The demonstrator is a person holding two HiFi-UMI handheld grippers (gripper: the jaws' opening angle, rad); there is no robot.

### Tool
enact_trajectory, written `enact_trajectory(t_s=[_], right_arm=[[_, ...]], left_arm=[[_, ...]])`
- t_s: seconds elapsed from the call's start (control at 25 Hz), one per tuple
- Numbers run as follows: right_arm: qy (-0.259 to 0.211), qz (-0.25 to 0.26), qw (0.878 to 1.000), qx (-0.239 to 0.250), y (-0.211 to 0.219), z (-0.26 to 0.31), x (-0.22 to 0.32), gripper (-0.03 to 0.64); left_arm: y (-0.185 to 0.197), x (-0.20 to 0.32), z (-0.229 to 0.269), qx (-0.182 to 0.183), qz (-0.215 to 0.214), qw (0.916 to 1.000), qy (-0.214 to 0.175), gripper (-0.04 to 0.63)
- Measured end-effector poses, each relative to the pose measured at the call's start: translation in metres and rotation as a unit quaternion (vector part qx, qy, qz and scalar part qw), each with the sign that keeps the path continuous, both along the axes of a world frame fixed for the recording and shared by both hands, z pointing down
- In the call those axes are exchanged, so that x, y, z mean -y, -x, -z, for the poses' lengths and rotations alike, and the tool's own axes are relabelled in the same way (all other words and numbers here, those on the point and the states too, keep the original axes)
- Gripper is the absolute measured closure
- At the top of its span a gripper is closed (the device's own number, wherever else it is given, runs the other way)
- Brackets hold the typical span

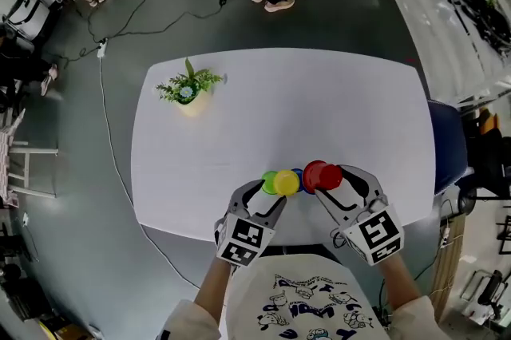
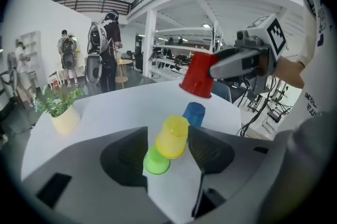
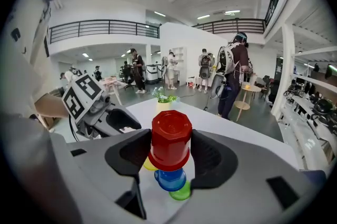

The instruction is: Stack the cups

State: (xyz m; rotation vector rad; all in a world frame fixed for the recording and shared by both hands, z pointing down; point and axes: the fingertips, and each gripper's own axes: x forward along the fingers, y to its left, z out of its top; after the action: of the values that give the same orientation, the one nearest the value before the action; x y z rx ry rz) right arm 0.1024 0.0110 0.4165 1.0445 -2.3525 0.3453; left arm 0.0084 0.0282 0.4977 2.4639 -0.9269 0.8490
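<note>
stacking step: our right claw point(image 3: 171, 145) grasps the upturned red plastic cup point(image 3: 170, 136), centre frame; left claw point(image 2: 167, 136) stands released around the yellow plastic cup point(image 2: 174, 133). next we'd likely lower red squarely over the blue plastic cup point(image 3: 170, 178).

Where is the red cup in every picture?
Head view: red cup, near the bottom middle, right of the yellow cup.
Left gripper view: upper right of middle, above the blue cup.
Right gripper view: dead centre, between the jaws.
Shared landmark: the potted plant, seen in all three.
</note>
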Motion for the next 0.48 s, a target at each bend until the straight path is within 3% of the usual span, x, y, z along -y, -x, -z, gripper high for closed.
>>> enact_trajectory(t_s=[0.24,0.48], right_arm=[[0.001,0.042,0.998,-0.04,0.024,-0.004,-0.017,0.37],[0.001,0.049,0.997,-0.06,0.036,-0.017,-0.02,0.37]], left_arm=[[0.028,0.0,0.02,-0.001,0.032,0.9994,-0.013,0.377],[0.051,-0.008,0.025,-0.009,0.057,0.9983,-0.014,0.39]])
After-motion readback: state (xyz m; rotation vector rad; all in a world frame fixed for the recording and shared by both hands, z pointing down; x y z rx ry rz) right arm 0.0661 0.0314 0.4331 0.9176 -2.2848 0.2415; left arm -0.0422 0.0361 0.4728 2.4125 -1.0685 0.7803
